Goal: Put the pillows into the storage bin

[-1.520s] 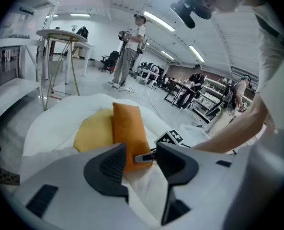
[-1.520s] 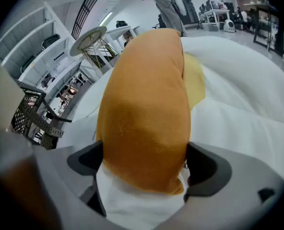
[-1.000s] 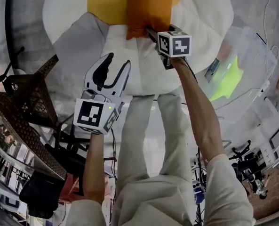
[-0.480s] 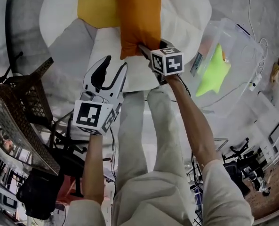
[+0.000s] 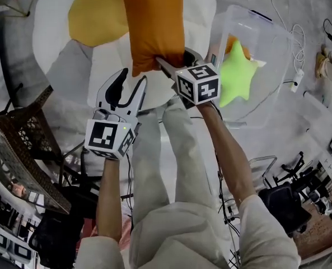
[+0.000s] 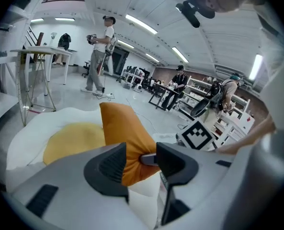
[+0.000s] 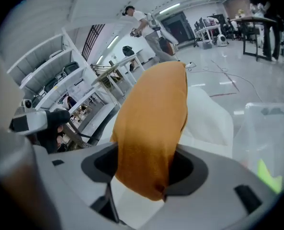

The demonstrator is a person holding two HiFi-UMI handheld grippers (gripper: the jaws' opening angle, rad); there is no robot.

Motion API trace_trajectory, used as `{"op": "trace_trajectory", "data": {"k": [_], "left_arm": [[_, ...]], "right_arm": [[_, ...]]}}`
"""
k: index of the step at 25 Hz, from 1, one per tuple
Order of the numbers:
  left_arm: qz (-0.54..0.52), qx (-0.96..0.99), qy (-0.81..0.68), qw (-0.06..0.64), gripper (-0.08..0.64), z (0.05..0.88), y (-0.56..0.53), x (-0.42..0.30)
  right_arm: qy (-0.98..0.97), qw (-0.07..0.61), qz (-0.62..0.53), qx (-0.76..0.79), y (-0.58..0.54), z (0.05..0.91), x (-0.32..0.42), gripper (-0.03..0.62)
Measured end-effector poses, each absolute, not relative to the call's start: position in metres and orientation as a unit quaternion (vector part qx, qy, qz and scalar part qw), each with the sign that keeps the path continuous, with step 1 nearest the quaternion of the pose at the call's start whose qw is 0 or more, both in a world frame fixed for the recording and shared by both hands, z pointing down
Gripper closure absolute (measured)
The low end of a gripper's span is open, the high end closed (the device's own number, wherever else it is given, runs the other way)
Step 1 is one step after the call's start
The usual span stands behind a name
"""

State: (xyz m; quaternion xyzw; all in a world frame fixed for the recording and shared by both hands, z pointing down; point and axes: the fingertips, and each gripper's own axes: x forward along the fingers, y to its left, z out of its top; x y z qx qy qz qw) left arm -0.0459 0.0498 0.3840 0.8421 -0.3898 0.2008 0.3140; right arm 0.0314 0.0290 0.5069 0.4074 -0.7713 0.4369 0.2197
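Note:
My right gripper (image 5: 167, 67) is shut on the lower corner of an orange pillow (image 5: 154, 24), which hangs in the air over the big white cushion (image 5: 51, 32). In the right gripper view the orange pillow (image 7: 153, 128) fills the gap between the jaws of that gripper (image 7: 146, 171). A yellow pillow (image 5: 96, 18) lies on the white cushion. To the right stands the clear storage bin (image 5: 266, 43) with a green star pillow (image 5: 235, 74) inside. My left gripper (image 5: 129, 88) is open and holds nothing, just left of the orange pillow (image 6: 127, 133).
A dark wicker piece of furniture (image 5: 20, 144) stands at the left. White cables (image 5: 294, 43) lie on the floor beside the bin. My own legs (image 5: 177, 150) are below the grippers. Other people (image 6: 101, 56) and desks stand further off in the room.
The right gripper has carried the orange pillow up off the white cushion and nearer to me. The bin with the green star has come further into view. The left gripper has hardly moved.

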Motion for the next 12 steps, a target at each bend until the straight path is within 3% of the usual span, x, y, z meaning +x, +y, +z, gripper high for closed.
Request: {"op": "trace_trajectory", "data": {"k": [12], "left_arm": [[0.235,0.891,-0.278,0.273,0.367,0.369,0.055,0.088]], "right_arm": [[-0.687,0.144,0.449,0.553,0.066,0.476,0.222,0.311]]}}
